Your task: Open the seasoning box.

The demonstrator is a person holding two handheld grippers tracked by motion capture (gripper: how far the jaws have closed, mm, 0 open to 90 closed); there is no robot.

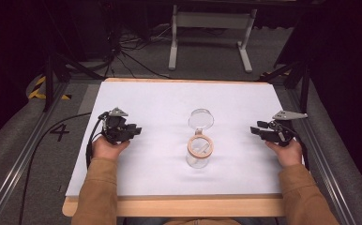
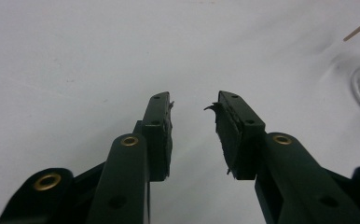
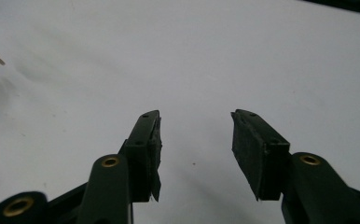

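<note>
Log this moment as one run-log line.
left gripper open, empty | right gripper open, empty | glass jar upright mid-table | lid off, behind jar

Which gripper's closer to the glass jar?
Roughly even; right looks marginally nearer. The glass jar stands mid-table, left gripper off to its left, right gripper off to its right, both open.
</note>
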